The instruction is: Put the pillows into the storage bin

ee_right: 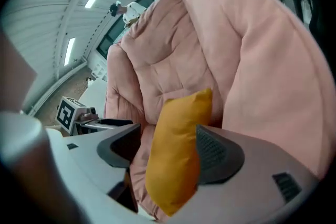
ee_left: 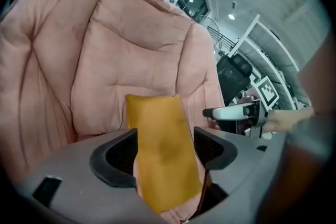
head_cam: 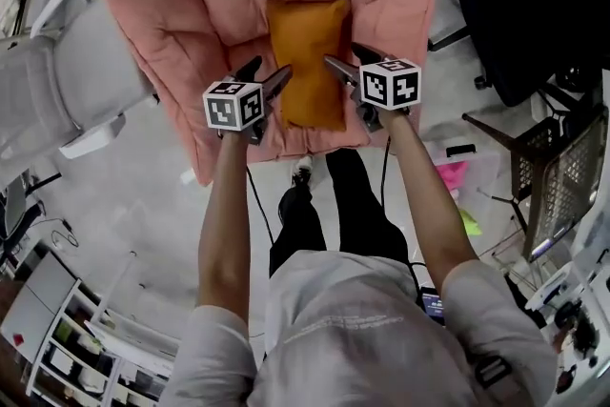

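An orange pillow (head_cam: 305, 62) leans upright on the seat of a pink padded armchair (head_cam: 191, 14). My left gripper (head_cam: 270, 70) is at the pillow's lower left edge and my right gripper (head_cam: 343, 57) at its right edge. In the left gripper view the pillow (ee_left: 160, 149) stands between the wide-spread jaws of the left gripper (ee_left: 165, 149), which is open. In the right gripper view the pillow (ee_right: 178, 149) lies between the jaws of the right gripper (ee_right: 168, 149), close against the right pad, with a gap at the left pad; this gripper is open too.
A white office chair (head_cam: 57, 81) stands left of the armchair. At the right are a black chair (head_cam: 534, 14), a wire basket (head_cam: 562, 167) and a translucent plastic bin (head_cam: 457, 176) with pink things on the floor. Shelves (head_cam: 67, 338) stand at lower left.
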